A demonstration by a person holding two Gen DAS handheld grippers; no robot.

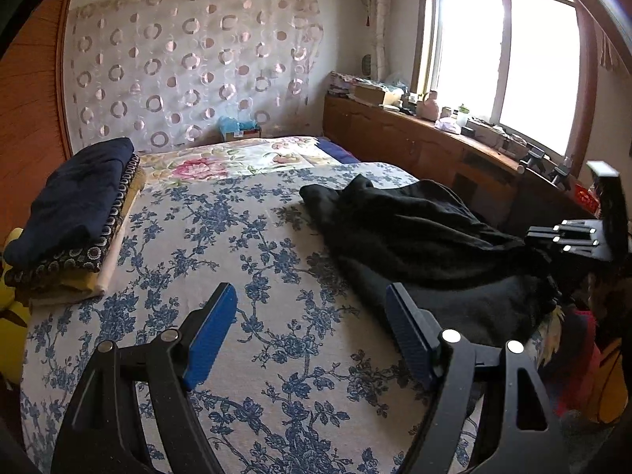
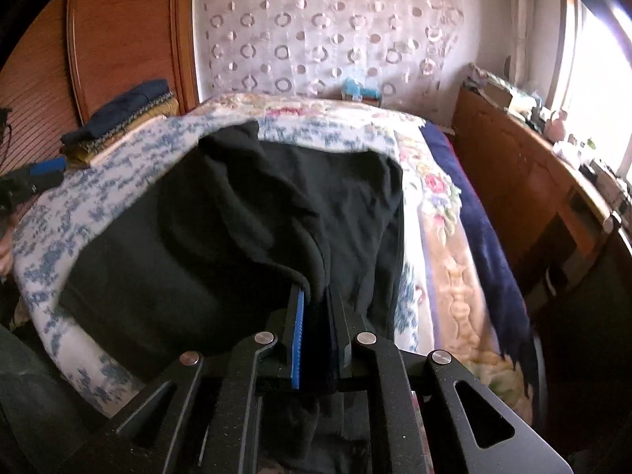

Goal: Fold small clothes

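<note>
The right gripper [image 2: 316, 296] is pinching a bunched edge of the black garment [image 2: 237, 217], its jaws closed tight on the cloth, and the step in hand looks like drawing this piece out onto the bed [image 2: 442, 213] for folding. Ahead of that gripper the garment is lying rumpled across the blue-flowered sheet, one corner humped up at the far end. The left gripper [image 1: 312, 328] is hovering low over bare sheet with its jaws spread wide and holding nothing; the garment is lying just to its right, and a stack of folded clothes [image 1: 75, 213] is sitting well off to its left. Next, the left probably needs to swing right and take another edge, so the cloth can be spread flat.
</note>
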